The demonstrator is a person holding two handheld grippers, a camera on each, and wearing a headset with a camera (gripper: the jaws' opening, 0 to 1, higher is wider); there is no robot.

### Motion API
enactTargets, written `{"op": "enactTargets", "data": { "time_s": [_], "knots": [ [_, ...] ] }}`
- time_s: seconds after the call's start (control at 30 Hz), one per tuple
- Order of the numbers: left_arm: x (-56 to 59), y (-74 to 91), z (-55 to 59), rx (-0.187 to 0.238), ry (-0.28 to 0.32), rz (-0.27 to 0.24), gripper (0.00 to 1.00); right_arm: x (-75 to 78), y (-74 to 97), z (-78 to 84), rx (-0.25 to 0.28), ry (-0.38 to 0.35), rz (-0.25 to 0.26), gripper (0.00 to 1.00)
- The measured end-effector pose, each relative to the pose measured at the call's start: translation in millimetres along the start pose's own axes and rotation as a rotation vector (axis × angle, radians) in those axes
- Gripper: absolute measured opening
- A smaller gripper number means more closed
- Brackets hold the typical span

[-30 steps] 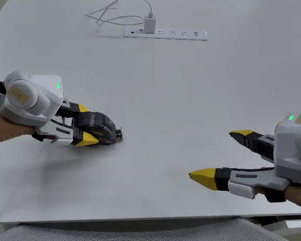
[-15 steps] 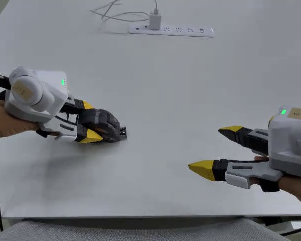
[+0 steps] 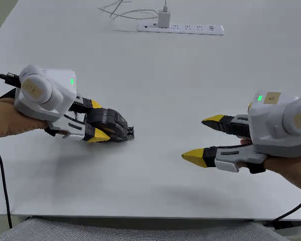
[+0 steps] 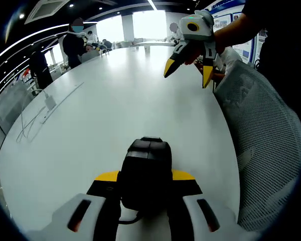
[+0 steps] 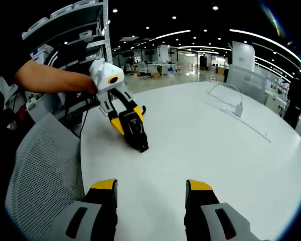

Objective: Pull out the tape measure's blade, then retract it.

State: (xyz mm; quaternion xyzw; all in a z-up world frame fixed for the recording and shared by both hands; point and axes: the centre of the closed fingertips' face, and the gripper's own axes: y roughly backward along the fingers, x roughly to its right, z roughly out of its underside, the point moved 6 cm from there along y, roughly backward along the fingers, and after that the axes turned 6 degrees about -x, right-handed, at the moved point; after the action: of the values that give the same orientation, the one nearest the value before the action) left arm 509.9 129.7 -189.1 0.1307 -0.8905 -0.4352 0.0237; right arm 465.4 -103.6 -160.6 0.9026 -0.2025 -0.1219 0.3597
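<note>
Risk: the hook (image 3: 131, 132) at the case's 3 o'clock end is small and lies low on the table (image 3: 155, 75), so the right gripper (image 3: 195, 138) could close beside it or scrape the surface. A pull off the blade's line could twist the tape measure (image 3: 109, 124) out of its clamp, and a freed blade would likely whip back. Left gripper (image 3: 99, 120), at 9 o'clock in the head view: jaws narrowed onto the black case, one on each flank. Right gripper, at 4 o'clock: jaws spread wide, holding nothing, well apart from the hook.
</note>
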Motion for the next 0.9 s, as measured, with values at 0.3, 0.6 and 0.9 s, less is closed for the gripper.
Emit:
{"op": "enactTargets", "data": {
  "time_s": [0.3, 0.6, 0.9],
  "knots": [
    [-1.1, 0.3, 0.8, -0.007, -0.002, 0.002, 0.30, 5.3, -26.1, -19.1, -0.017, 0.075, -0.056, 0.45],
    [-1.4, 0.3, 1.2, -0.009, -0.005, 0.006, 0.30, 5.7, -48.7, -25.5, -0.046, 0.143, -0.107, 0.42],
    [-1.5, 0.0, 1.7, -0.009, -0.006, 0.006, 0.30, 7.1, -73.8, -30.8, -0.072, 0.188, -0.133, 0.40]
  ]
}}
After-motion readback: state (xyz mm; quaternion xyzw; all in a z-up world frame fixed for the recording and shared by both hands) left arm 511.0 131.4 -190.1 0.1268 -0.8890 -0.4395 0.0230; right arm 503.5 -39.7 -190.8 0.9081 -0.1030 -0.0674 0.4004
